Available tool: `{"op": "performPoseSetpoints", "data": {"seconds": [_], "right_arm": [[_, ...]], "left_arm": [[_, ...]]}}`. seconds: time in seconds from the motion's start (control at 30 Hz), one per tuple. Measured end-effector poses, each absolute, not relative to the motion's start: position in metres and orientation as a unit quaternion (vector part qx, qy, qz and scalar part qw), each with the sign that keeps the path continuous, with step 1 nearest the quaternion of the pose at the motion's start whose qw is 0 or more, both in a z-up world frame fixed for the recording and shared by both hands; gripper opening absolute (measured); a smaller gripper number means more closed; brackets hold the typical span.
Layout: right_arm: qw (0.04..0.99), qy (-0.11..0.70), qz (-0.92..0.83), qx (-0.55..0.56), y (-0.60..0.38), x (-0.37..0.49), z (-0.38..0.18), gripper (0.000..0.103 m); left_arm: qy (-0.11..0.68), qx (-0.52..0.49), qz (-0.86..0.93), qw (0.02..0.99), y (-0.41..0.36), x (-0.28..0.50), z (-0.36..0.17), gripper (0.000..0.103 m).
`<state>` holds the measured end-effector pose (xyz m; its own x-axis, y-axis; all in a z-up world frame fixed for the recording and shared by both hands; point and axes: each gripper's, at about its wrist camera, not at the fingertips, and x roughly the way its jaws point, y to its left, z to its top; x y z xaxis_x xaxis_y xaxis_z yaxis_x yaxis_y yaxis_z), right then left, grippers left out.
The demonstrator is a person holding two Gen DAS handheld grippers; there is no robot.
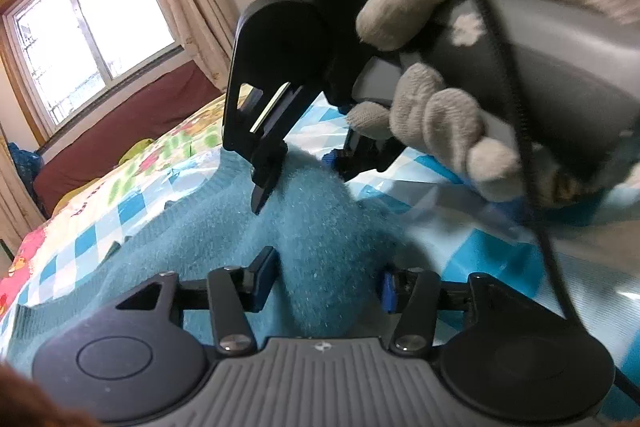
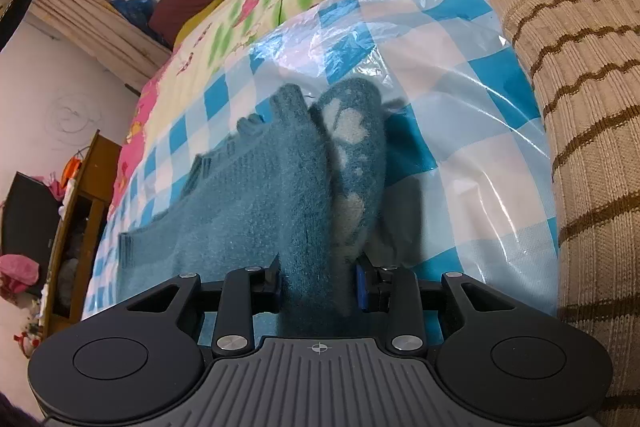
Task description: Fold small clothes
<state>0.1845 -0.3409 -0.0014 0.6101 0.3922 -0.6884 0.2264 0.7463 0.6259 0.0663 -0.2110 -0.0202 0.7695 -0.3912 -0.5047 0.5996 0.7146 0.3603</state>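
Note:
A fuzzy teal sweater (image 1: 200, 239) lies on a blue-and-white checked plastic sheet (image 1: 480, 247) spread over a bed. One ridge of it is pulled up into a fold. My left gripper (image 1: 326, 285) is shut on the near end of that fold, and the cloth fills the gap between its pads. The right gripper (image 1: 300, 175), held by a hand in a pale glove (image 1: 440, 115), pinches the same fold farther along. In the right wrist view the right gripper (image 2: 319, 281) is shut on the sweater (image 2: 260, 195), whose folded-over part shows pale patches.
A beige knit garment with brown wavy stripes (image 2: 580, 147) lies at the right on the sheet. A cartoon-print quilt (image 2: 256, 7) covers the far bed, with a dark red cushion (image 1: 132, 131) beneath the window (image 1: 92, 27). A wooden shelf (image 2: 76, 227) stands beside the bed.

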Motion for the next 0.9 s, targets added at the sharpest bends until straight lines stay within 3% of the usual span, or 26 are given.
{"op": "performPoseSetpoints", "data": {"seconds": [0.17,0.27,0.4,0.5,0.7,0.9], "right_arm": [[0.816,0.445,0.052,0.366,-0.346,0.188,-0.011,0.032],[0.815,0.451,0.050,0.360,-0.345,0.192,-0.012,0.038],[0.819,0.451,0.036,0.354,-0.345,0.201,-0.013,0.053],[0.821,0.448,0.032,0.354,-0.347,0.208,-0.019,0.055],[0.856,0.436,0.030,0.275,-0.325,0.205,-0.001,0.033],[0.874,0.423,0.024,0.238,-0.311,0.201,0.023,0.028]], "left_arm": [[0.211,0.246,-0.282,0.903,-0.209,0.072,-0.017,0.044],[0.224,0.220,-0.289,0.904,-0.203,0.080,-0.008,0.039],[0.241,0.183,-0.292,0.907,-0.193,0.088,0.001,0.036],[0.245,0.173,-0.294,0.907,-0.189,0.089,0.004,0.034],[0.243,0.163,-0.298,0.909,-0.186,0.088,0.010,0.033],[0.242,0.127,-0.296,0.915,-0.170,0.092,0.024,0.032]]}}
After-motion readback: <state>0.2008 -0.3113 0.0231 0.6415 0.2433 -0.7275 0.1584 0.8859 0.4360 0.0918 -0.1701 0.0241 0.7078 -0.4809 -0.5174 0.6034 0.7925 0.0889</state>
